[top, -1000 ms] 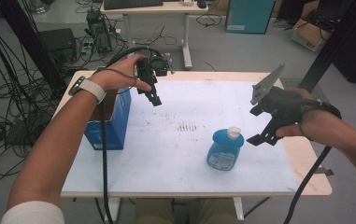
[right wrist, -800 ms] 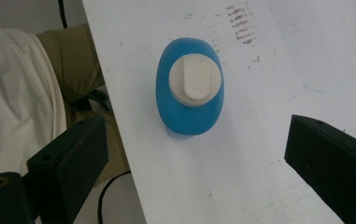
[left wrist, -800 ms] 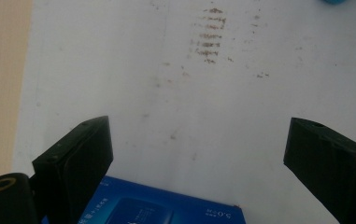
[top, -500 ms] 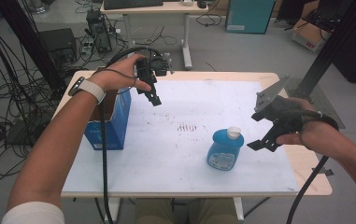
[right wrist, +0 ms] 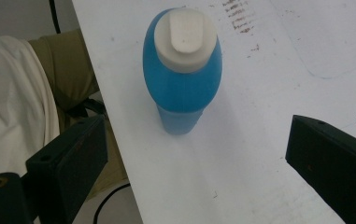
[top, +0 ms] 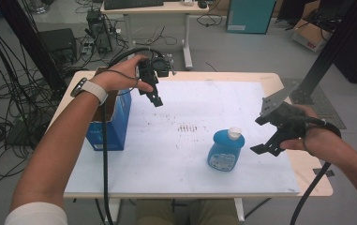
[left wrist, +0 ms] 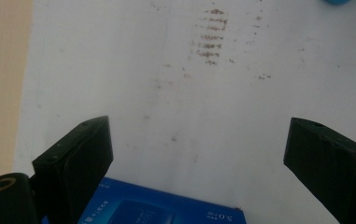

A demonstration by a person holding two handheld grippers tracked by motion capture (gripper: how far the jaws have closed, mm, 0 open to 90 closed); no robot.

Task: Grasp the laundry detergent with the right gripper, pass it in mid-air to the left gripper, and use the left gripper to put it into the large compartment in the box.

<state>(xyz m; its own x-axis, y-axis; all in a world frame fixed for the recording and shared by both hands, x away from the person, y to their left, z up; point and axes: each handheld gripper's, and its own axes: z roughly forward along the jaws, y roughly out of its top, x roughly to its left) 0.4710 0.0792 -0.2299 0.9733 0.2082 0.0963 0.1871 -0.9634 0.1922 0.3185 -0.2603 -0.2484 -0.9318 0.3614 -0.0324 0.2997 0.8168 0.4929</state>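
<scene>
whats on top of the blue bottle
A white cap sits on the blue bottle, which stands upright on the white mat. The cap hides the bottle's opening.

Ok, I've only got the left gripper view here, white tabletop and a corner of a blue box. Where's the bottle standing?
Observer: The bottle stands upright near the front edge of the table, right of the middle.
Operator: Is the right gripper on it?
Observer: No. The right gripper hangs just to the right of it, jaws open, not touching.
Operator: And is there a cap on it?
Observer: Yes, a white cap sits on top of the blue body.
</scene>
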